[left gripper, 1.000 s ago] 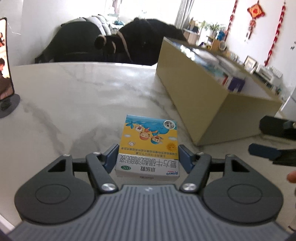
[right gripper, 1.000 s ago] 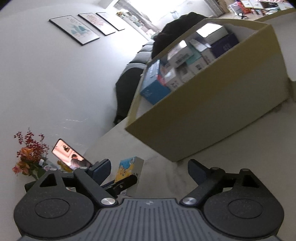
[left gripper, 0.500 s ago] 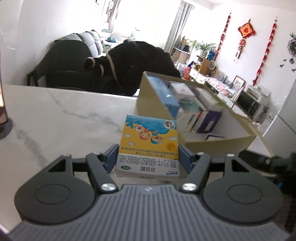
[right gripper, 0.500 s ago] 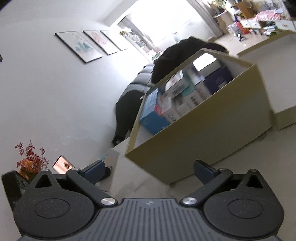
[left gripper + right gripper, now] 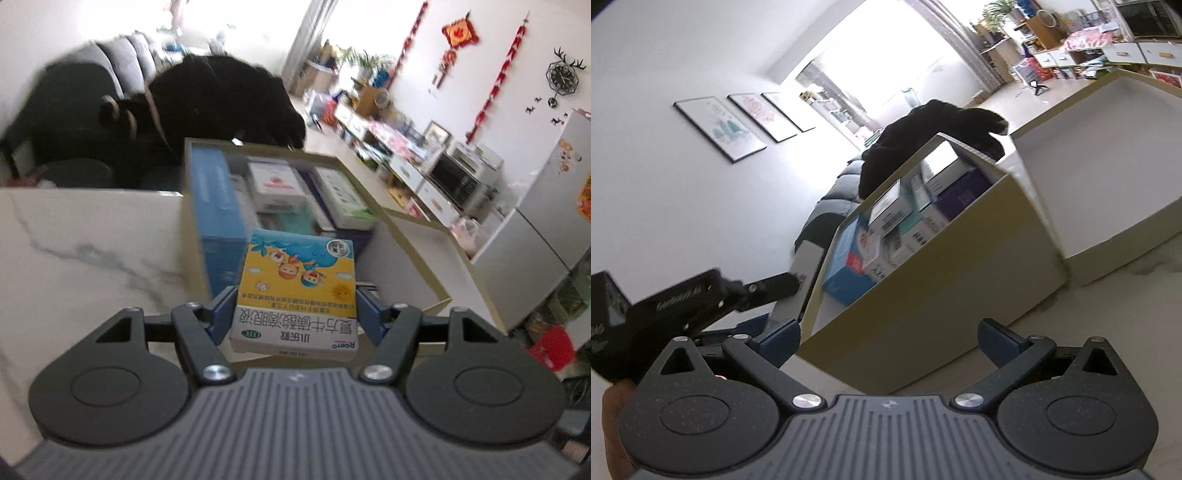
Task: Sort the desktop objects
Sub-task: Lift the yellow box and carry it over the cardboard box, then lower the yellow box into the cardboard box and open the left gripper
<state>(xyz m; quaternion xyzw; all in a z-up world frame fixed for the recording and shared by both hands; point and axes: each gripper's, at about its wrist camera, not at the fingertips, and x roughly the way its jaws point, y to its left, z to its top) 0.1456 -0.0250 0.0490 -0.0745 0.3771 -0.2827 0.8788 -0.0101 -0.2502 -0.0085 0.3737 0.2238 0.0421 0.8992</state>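
Marble table: left gripper, clamping yellow eye-drop box, has risen over the storage box, ready to drop; right gripper just opened, empty.

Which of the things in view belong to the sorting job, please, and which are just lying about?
Part of the job:
- yellow eye-drop box, gripped in the left tool
- cardboard box half full of medicine boxes
- right tool, open and empty

Just lying about:
- black coat over the sofa
- toaster oven
- wall clock
- framed pictures
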